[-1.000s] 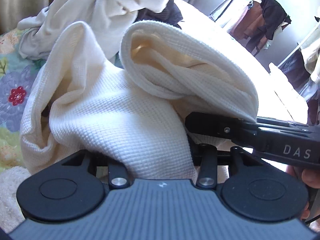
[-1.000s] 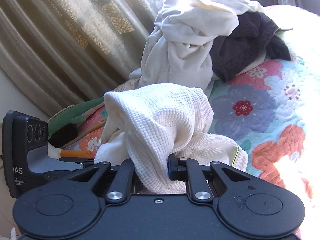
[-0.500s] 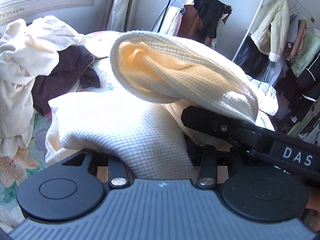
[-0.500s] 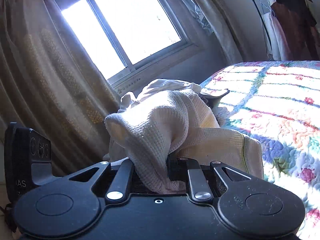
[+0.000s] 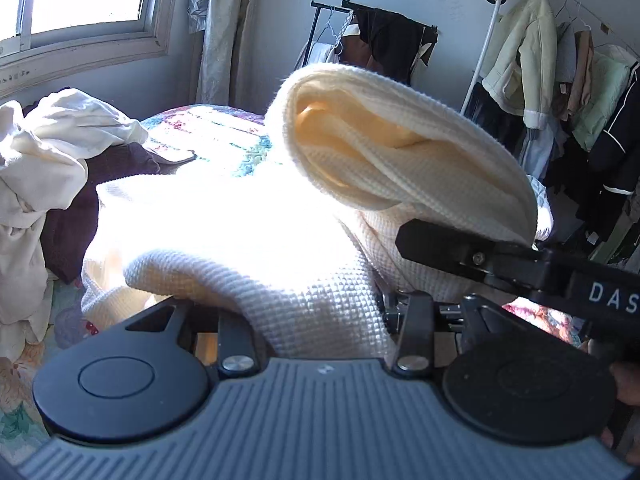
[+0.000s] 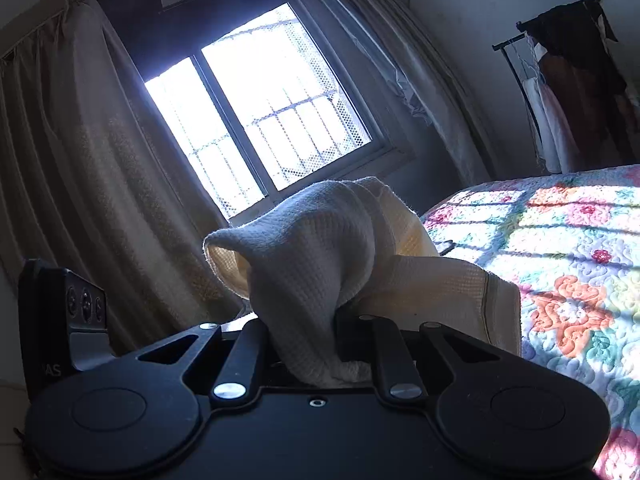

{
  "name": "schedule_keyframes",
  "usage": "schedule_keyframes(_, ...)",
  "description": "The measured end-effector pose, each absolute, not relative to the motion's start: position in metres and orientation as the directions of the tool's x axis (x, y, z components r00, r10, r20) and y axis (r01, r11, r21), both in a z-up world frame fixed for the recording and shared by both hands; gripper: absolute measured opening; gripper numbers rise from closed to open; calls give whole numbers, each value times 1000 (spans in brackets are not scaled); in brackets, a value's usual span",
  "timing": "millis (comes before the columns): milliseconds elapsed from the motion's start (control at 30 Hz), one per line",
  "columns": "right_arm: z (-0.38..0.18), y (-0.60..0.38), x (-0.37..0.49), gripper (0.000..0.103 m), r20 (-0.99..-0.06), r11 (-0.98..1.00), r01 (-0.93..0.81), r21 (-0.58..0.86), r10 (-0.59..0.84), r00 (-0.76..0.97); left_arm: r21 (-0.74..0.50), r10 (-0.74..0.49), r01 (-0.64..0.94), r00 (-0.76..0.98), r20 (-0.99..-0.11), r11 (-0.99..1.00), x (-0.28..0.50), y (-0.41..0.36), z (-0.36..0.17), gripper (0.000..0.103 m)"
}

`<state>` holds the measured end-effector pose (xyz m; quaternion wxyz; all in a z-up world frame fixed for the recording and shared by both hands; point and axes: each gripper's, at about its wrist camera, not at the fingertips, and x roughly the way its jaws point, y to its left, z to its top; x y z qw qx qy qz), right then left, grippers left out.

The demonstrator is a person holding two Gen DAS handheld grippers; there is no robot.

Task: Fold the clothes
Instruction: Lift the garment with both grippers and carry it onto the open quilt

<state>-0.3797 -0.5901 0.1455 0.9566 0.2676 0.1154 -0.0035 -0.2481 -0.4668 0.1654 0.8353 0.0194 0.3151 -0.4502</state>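
Holding up a cream waffle-knit garment (image 5: pixel 256 248) with both tongs, so this looks like the lift-and-spread step before any real folding happens. The left tongs (image 5: pixel 320 332) are clamped on a thick bunch of the knit, and the right tongs (image 6: pixel 312 344) are pinched tight on another bunch of the same piece. The garment hangs in the air between them, above the quilted bed (image 6: pixel 560 248), with one rolled-over edge flopping up over the right tongs as seen from the left side.

My guess for the next move: pull the two grips apart to get the cloth taut and flat, then lower it onto the bare stretch of quilt. Right now it's all bunched up, so no edge or corner is easy to pick out, and that could make a clean fold tricky.

Other stuff: a pile of unfolded clothes (image 5: pixel 52 160), white and dark, sits on the bed on the window (image 6: pixel 256 120) side of the garment. Clothes racks (image 5: pixel 540 92) stand past the bed, well apart from everything.
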Motion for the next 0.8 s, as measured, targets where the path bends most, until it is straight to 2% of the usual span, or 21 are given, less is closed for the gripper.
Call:
schedule_keyframes(233, 85, -624, -370, 17, -324, 805, 169, 569, 30, 946, -231, -692, 764, 357, -627, 603, -223, -503, 110, 39)
schedule_keyframes(400, 71, -656, -375, 16, -280, 782, 153, 604, 29, 959, -180, -709, 797, 379, -595, 577, -231, -518, 100, 40)
schedule_keyframes(500, 61, -668, -388, 16, -334, 813, 253, 525, -77, 940, -159, -667, 800, 353, -657, 579, -226, -520, 75, 42)
schedule_keyframes(633, 25, -679, -395, 16, -536, 821, 498, 278, -298, 790, -178, -564, 777, 259, -784, 604, -214, -523, 21, 43)
schedule_keyframes(700, 9, -683, -401, 15, -576, 813, 535, 231, -329, 748, -195, -526, 765, 212, -824, 614, -213, -521, -2, 43)
schedule_keyframes(800, -11, -687, -413, 14, -614, 805, 567, 175, -361, 702, -201, -526, 761, 208, -825, 616, -219, -509, -16, 42)
